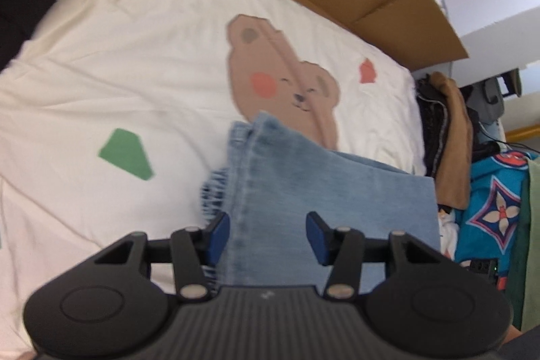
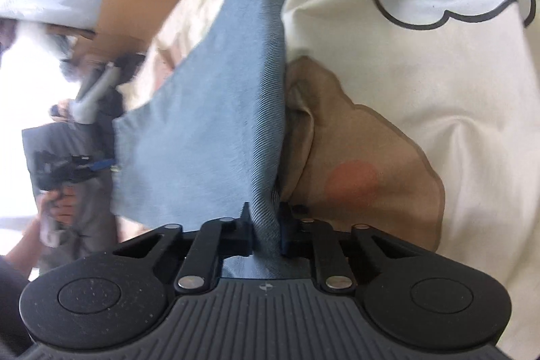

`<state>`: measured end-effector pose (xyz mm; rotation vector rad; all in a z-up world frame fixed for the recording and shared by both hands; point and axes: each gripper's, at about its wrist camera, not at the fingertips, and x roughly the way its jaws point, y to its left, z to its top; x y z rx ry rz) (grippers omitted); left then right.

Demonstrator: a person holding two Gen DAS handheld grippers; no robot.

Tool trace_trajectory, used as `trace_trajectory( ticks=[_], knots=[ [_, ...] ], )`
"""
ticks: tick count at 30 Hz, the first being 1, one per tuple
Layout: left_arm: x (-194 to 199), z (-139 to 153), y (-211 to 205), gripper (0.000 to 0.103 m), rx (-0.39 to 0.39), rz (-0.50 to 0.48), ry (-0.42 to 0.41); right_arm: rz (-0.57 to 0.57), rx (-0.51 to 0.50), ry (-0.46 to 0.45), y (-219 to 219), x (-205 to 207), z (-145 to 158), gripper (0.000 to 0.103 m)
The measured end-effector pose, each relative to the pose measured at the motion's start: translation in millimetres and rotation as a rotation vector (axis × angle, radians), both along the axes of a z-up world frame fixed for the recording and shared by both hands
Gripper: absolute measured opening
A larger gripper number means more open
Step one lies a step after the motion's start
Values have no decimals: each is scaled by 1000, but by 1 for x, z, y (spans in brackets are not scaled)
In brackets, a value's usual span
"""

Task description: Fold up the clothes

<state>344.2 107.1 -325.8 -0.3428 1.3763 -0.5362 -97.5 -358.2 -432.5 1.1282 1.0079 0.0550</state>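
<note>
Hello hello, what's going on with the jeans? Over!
Right gripper shut on the jeans. Left gripper open over the jeans, fingers not pressing. Nothing in the way on the bear blanket.

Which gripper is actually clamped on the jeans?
The right gripper: fingers pinch a fold of the jeans. The left gripper is open above them.
</note>
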Motion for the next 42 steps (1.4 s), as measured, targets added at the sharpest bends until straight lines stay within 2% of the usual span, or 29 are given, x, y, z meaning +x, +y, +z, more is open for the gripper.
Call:
trace_trajectory(
  ticks=[4,5,6,8,9,13,16,19,22,29,33,35,38,42],
  knots=[
    [-9,1,-20,52,-41,-14,7,-10,-11,17,-1,-1,0,14],
    [-11,0,-23,52,-48,-19,9,-10,-20,26,-1,0,-1,21],
    [-14,-1,-27,52,-54,-24,10,-2,-37,36,0,2,-3,32],
    [-17,-3,-32,52,-61,-26,15,13,-67,45,1,5,-4,41],
    [-19,-4,-34,52,-64,-23,20,20,-80,45,1,6,-3,41],
    [-27,-5,-42,52,-65,-33,28,16,-176,13,5,11,24,41],
    [-31,-4,-45,52,-68,-34,35,14,-219,-26,5,4,47,51],
    [-35,-4,-47,52,-74,-35,42,21,-215,-57,8,-3,58,53],
    [-38,-4,-51,52,-72,-37,48,25,-218,-38,15,-4,50,53],
    [-49,-7,-64,52,-72,-56,62,-20,-136,-12,9,-11,8,53],
    [-56,-14,-73,52,-77,-61,81,-79,-1,-17,-2,-4,-23,52],
    [-60,-16,-77,52,-80,-65,88,-65,2,-15,-5,2,-28,52],
    [-63,-17,-82,52,-79,-74,92,-37,16,-13,-7,7,-27,53],
    [-68,-18,-84,52,-79,-77,100,19,0,-11,-3,1,-18,45]
  ],
)
